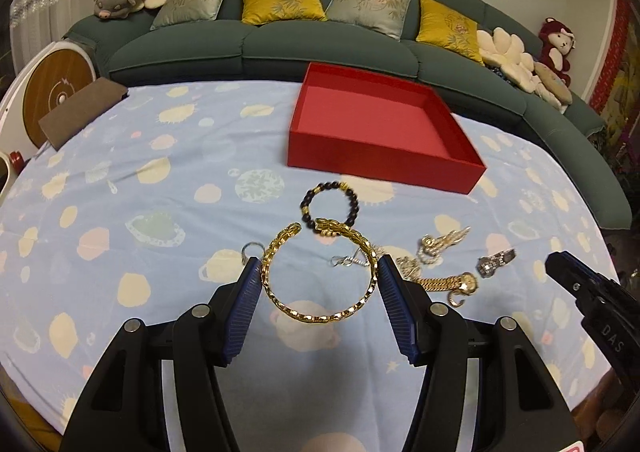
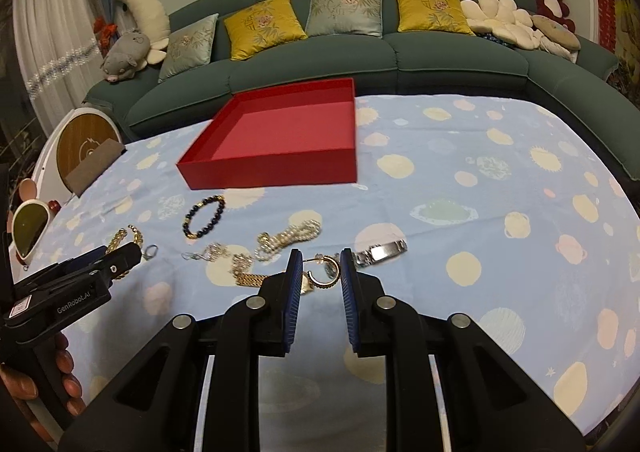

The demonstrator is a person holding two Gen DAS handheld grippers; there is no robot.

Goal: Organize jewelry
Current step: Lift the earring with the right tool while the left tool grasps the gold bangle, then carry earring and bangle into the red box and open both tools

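My left gripper is shut on a gold bangle, its blue pads pressing both sides, held just above the cloth. My right gripper is shut on a gold hoop earring. An empty red box stands beyond; it also shows in the right wrist view. A dark bead bracelet lies before the box. A gold watch, a silver watch, a pearl piece and small silver pieces lie on the cloth.
The table has a blue spotted cloth. A green sofa with cushions runs behind it. A brown pad lies at the far left corner. Sunglasses sit at the left edge.
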